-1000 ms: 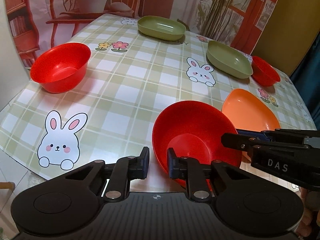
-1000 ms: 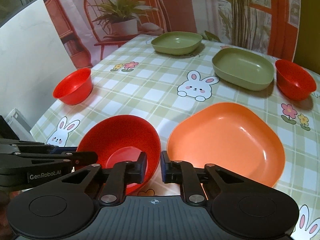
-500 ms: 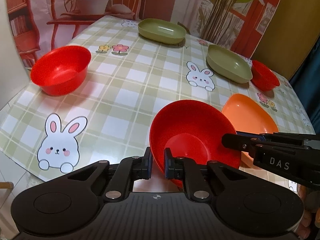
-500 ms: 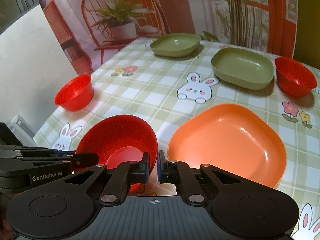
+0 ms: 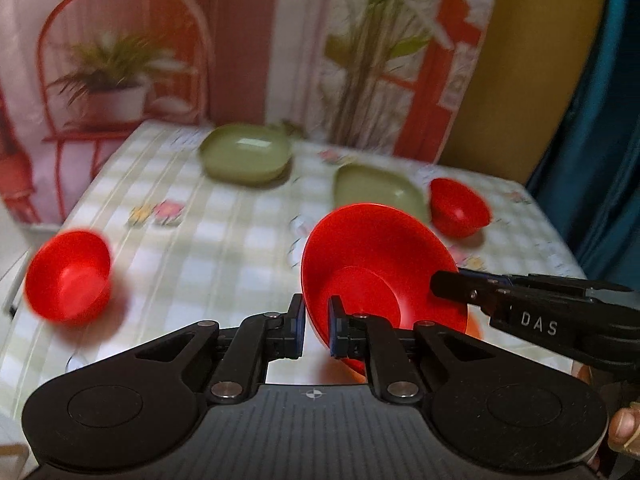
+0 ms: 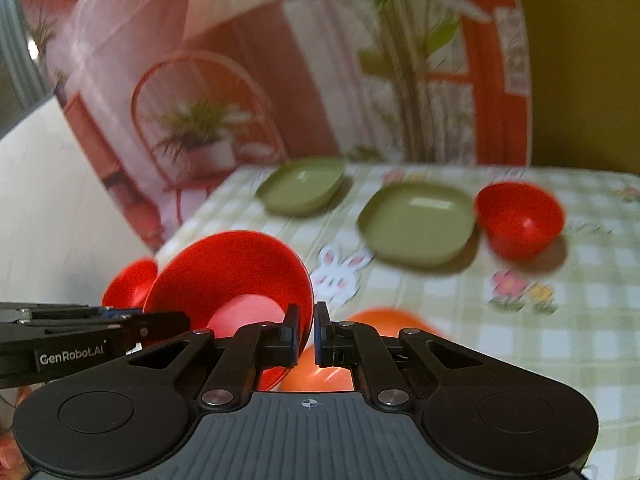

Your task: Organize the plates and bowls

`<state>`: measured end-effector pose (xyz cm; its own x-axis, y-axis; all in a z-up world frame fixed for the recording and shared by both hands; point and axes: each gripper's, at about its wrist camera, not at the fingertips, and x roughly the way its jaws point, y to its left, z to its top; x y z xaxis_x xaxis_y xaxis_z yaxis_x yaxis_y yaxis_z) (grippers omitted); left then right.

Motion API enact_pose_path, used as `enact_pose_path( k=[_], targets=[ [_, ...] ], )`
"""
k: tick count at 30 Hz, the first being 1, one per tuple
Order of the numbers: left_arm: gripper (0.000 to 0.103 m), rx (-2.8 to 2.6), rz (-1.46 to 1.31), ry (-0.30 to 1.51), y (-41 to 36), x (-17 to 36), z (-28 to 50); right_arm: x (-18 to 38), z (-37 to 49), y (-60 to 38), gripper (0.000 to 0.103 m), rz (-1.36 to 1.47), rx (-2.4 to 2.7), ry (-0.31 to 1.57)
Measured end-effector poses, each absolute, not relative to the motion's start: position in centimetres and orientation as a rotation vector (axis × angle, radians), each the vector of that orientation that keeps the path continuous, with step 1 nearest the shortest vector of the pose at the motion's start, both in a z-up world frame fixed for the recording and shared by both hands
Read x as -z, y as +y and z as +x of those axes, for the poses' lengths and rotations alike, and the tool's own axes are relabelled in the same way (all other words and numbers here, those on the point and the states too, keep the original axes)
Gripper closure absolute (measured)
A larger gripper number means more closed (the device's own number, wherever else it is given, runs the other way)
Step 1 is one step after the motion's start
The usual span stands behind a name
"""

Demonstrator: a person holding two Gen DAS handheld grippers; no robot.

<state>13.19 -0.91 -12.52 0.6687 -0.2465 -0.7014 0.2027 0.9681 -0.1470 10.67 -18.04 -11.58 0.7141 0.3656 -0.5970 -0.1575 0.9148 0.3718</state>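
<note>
Both claws, left claw (image 5: 315, 330) and right claw (image 6: 306, 334), are clamped on opposite rim edges of the red bowl (image 5: 376, 276), carried tilted above the table (image 5: 224, 248); next, nesting it squarely into another red bowl (image 5: 68, 276).

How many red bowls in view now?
3. One held bowl gripped at its rim by the left gripper and right gripper; one left bowl at the table's left edge; one right bowl beside a green plate.
</note>
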Motion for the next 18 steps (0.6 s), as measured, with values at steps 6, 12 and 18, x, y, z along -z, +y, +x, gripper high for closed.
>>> enact_pose_path(
  k=[6,12,18],
  targets=[
    [0.090,0.309,0.003,0.761,-4.9,10.8,13.7,10.3,10.6,-22.1,0.097,0.321,-0.238,0.658],
    [0.090,0.366,0.036,0.751,-8.7,10.0,14.6,9.8,10.4,-26.1,0.097,0.329,-0.184,0.628],
    [0.090,0.413,0.070,0.762,-12.2,10.5,15.6,10.7,10.4,-29.3,0.097,0.349,-0.128,0.634]
  ],
)
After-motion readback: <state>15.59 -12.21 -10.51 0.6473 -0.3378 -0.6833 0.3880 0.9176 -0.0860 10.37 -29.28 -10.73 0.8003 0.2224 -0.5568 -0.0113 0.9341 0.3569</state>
